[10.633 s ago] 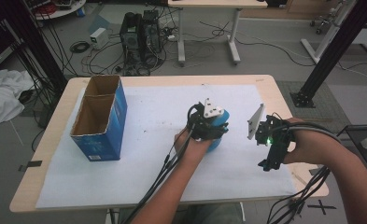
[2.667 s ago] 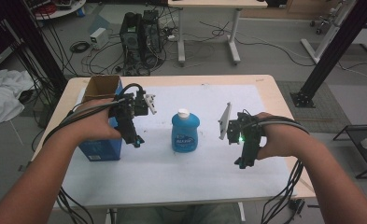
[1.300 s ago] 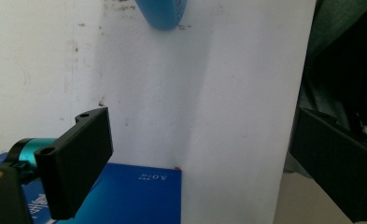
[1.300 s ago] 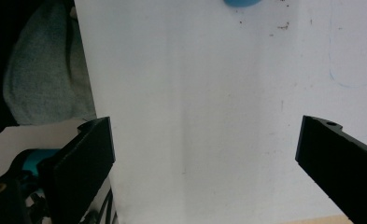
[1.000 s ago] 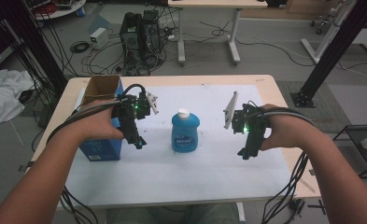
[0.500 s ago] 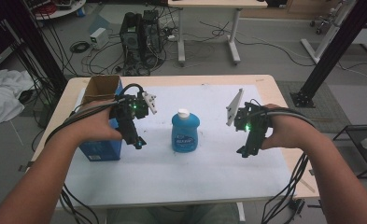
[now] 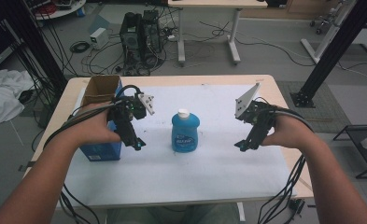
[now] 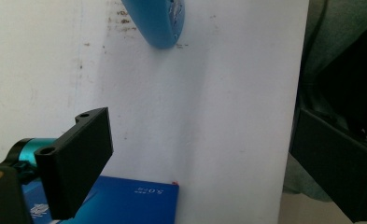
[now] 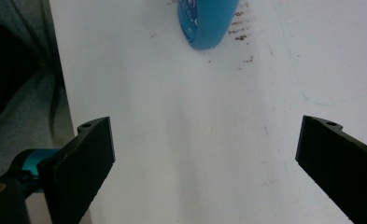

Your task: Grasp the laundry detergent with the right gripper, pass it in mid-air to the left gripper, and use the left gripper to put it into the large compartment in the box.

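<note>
— High view first: where does the blue bottle [image 7: 186, 131] stand?
— Upright on the white sheet [image 7: 209, 163] at the middle of the bench [image 7: 284, 98], between both tongs, touching neither.
— And the left tongs [image 7: 137, 144]?
— At the bottle's nine o'clock, near it, just beside the blue carton [image 7: 99, 116]. Left gripper view shows its jaws spread wide, the bottle's base [image 8: 158, 21] up at twelve o'clock.
— The right tongs [image 7: 241, 146]?
— At three o'clock, farther off. Jaws spread too, holding nothing; the bottle [image 9: 208, 21] sits at about eleven o'clock in the right gripper view.
</note>
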